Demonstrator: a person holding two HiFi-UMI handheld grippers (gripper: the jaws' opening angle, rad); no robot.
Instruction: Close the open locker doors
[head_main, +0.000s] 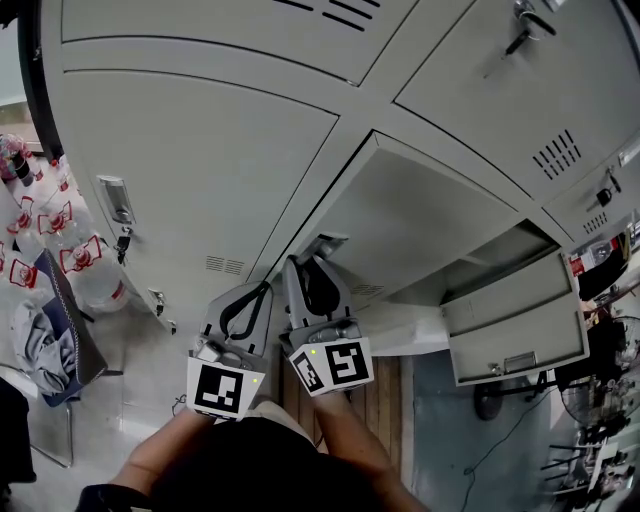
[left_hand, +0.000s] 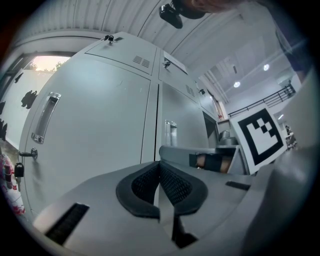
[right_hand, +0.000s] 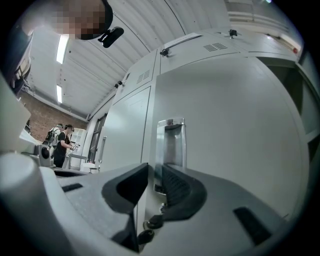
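At the middle locker: right tongs (right_hand: 152, 171) stand half open astride the free edge of the open door (right_hand: 235, 125), apparently not gripping. Left tongs (left_hand: 160, 169) closed, empty. Next: clamp, swing door shut.
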